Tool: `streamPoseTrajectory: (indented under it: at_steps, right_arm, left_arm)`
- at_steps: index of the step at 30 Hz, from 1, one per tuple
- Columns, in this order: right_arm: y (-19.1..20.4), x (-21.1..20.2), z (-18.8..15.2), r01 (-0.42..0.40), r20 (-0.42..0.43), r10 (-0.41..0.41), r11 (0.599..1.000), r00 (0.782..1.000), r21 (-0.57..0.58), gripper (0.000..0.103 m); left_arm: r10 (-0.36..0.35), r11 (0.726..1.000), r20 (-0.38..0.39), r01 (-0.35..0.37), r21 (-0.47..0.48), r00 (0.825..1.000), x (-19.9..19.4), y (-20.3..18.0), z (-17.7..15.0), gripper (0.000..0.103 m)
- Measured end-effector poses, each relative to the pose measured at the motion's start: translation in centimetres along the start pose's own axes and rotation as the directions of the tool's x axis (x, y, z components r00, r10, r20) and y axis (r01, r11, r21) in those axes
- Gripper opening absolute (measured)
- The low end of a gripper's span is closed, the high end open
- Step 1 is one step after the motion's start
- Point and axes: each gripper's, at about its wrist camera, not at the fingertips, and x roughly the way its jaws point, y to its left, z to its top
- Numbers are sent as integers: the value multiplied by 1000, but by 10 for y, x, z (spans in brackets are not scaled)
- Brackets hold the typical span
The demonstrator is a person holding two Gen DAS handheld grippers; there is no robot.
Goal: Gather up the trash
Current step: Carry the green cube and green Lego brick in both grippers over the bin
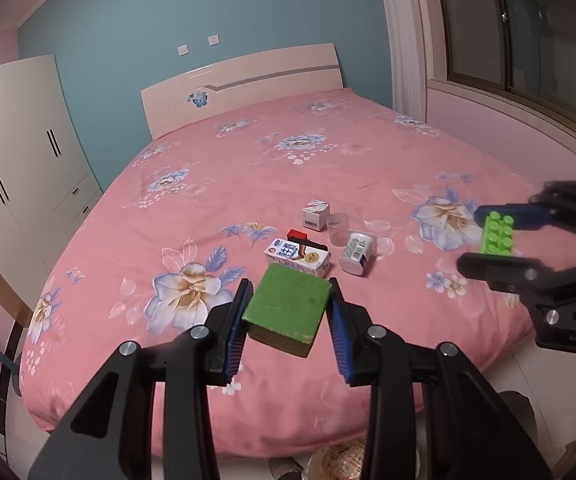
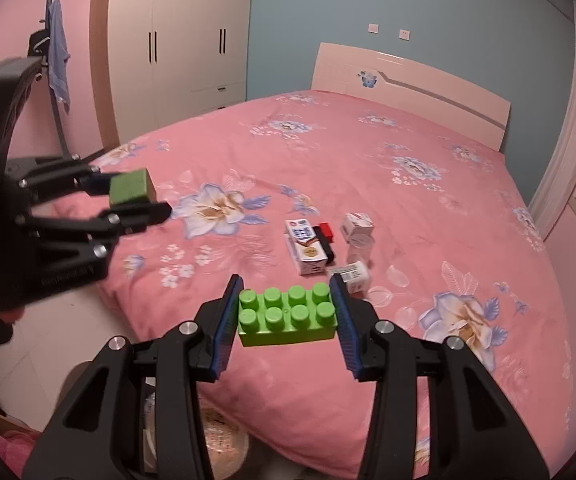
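Observation:
My left gripper (image 1: 290, 312) is shut on a green-topped sponge block (image 1: 288, 306), held above the near end of the bed. The same block (image 2: 130, 187) shows at the left of the right wrist view. My right gripper (image 2: 286, 314) is shut on a bright green toy brick (image 2: 286, 316); that brick (image 1: 498, 235) appears at the right of the left wrist view. On the pink floral bedspread (image 1: 248, 184) lie a milk carton (image 1: 298, 258), a red and black item (image 1: 302, 238), a small white box (image 1: 316, 215), a clear plastic cup (image 1: 338, 229) and a white bottle on its side (image 1: 358, 254).
A bag with printed packaging (image 1: 336, 462) sits on the floor below the bed's foot. A white wardrobe (image 1: 20, 152) stands left of the bed, the headboard (image 1: 244, 84) against the blue wall, and a window with a sill (image 1: 528, 60) to the right.

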Motion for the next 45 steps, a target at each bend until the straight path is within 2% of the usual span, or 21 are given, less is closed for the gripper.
streamPoseTrajectory:
  at_steps: [6, 15, 21, 28, 36, 45]
  right_arm:
    - [23, -12, -13, 12, -27, -13, 1000, 1000, -20, 45]
    - [46, -5, -42, -13, -87, 12, 1000, 996, -7, 45]
    - [59, 15, -67, -31, -151, 33, 999, 988, 11, 45]
    - [68, 47, -104, -49, -232, 57, 998, 971, 40, 45]
    - [80, 87, -153, -53, -332, 66, 997, 941, 48, 45]
    - [94, 134, -209, -73, -446, 106, 993, 889, 90, 45]
  left_arm:
    - [9, 1000, -14, -9, 0, 1000, -19, -8, -24, 40]
    - [17, 1000, -60, -18, -14, 998, -21, -13, -61, 40]
    - [4, 999, -113, -8, -35, 994, -9, -16, -92, 40]
    - [-19, 999, -198, 10, -48, 980, 19, -22, -133, 40]
    - [-42, 997, -307, 20, -75, 951, 57, -29, -183, 40]
    - [-83, 993, -440, 35, -117, 894, 103, -42, -242, 40]
